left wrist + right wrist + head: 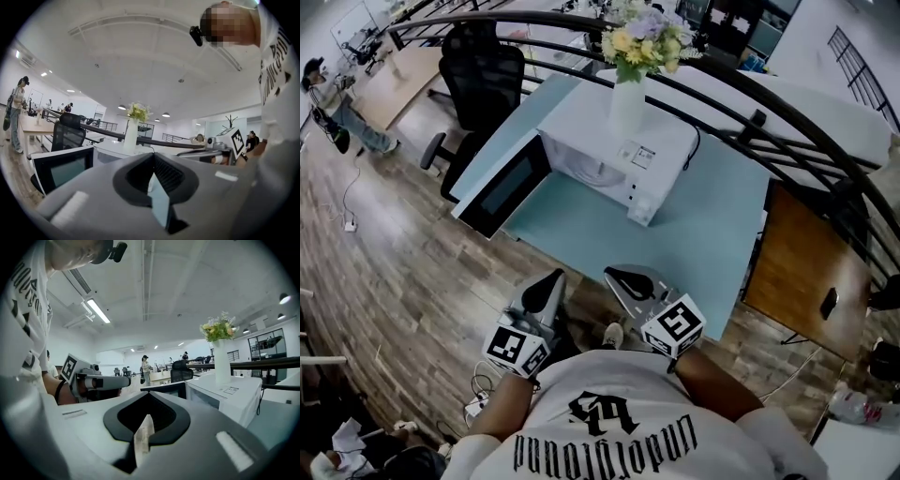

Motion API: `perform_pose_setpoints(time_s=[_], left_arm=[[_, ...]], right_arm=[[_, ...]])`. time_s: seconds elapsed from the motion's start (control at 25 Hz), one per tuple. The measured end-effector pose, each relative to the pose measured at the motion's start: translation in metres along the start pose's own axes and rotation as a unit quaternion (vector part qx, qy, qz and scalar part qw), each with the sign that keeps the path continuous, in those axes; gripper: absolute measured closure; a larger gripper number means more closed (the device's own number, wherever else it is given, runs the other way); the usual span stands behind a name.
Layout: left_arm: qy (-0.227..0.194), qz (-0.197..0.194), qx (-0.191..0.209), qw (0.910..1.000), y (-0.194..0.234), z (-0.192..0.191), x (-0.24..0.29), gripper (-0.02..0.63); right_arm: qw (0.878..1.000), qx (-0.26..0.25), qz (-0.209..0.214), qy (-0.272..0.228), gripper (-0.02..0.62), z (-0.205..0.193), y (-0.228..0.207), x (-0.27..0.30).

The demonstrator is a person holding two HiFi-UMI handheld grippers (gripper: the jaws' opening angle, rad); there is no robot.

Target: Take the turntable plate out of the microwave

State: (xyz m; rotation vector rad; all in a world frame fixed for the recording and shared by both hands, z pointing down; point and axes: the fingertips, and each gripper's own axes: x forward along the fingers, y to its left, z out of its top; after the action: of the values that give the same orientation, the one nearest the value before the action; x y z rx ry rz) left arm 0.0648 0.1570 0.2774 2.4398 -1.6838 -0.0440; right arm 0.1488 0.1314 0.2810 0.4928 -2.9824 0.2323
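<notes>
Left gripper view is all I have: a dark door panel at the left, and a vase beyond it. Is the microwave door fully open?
Observer: Yes. From the head view, the microwave has its door swung wide to the left.
Operator: Is the right gripper carrying anything?
Observer: No. The right gripper shows its jaws shut with nothing between them.
Operator: Are we at the microwave?
Observer: No. The left gripper and the right one are near the front edge of the table, well short of the microwave.

We see a wood floor (403, 272) and a pale blue table (712, 216). A black chair (478, 80) and railing (757, 122) stand beyond.
</notes>
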Motion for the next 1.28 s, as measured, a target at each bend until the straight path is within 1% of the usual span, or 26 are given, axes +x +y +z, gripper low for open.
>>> perform_pose_setpoints(time_s=[0.12, 0.28, 0.44, 0.48, 0.56, 0.68, 0.72, 0.88, 1.08, 1.28], left_arm=[[0.003, -0.015, 0.002, 0.9999, 0.018, 0.000, 0.016, 0.556], [0.006, -0.038, 0.031, 0.9988, 0.048, 0.009, 0.037, 0.556], [0.014, -0.058, 0.005, 0.9982, 0.093, 0.009, 0.053, 0.555], [0.016, -0.064, 0.007, 0.9978, 0.104, 0.011, 0.056, 0.555], [0.016, -0.074, 0.026, 0.9968, 0.126, 0.017, 0.062, 0.556], [0.016, -0.091, 0.061, 0.9939, 0.158, 0.022, 0.069, 0.555], [0.016, -0.097, 0.065, 0.9930, 0.168, 0.023, 0.070, 0.556], [0.018, -0.124, 0.052, 0.9908, 0.207, 0.029, 0.078, 0.555], [0.027, -0.169, 0.062, 0.9833, 0.225, 0.032, 0.091, 0.555], [0.034, -0.192, 0.052, 0.9794, 0.227, 0.029, 0.111, 0.557]], right_arm=[[1.000, 0.004, -0.018, 0.006, 0.592, -0.002, -0.017, 0.014], [0.999, 0.002, -0.037, 0.016, 0.592, -0.001, -0.039, 0.046], [0.998, 0.010, -0.061, 0.022, 0.592, 0.000, -0.054, 0.079], [0.997, 0.011, -0.067, 0.023, 0.592, 0.001, -0.057, 0.088], [0.997, 0.006, -0.078, 0.026, 0.592, 0.002, -0.064, 0.105], [0.994, 0.006, -0.108, 0.029, 0.592, 0.003, -0.082, 0.127], [0.992, 0.009, -0.120, 0.030, 0.592, 0.003, -0.088, 0.133], [0.986, 0.017, -0.164, 0.031, 0.592, 0.007, -0.101, 0.157], [0.979, 0.029, -0.201, 0.024, 0.592, 0.012, -0.103, 0.181], [0.976, 0.048, -0.212, 0.025, 0.592, 0.002, -0.112, 0.197]])
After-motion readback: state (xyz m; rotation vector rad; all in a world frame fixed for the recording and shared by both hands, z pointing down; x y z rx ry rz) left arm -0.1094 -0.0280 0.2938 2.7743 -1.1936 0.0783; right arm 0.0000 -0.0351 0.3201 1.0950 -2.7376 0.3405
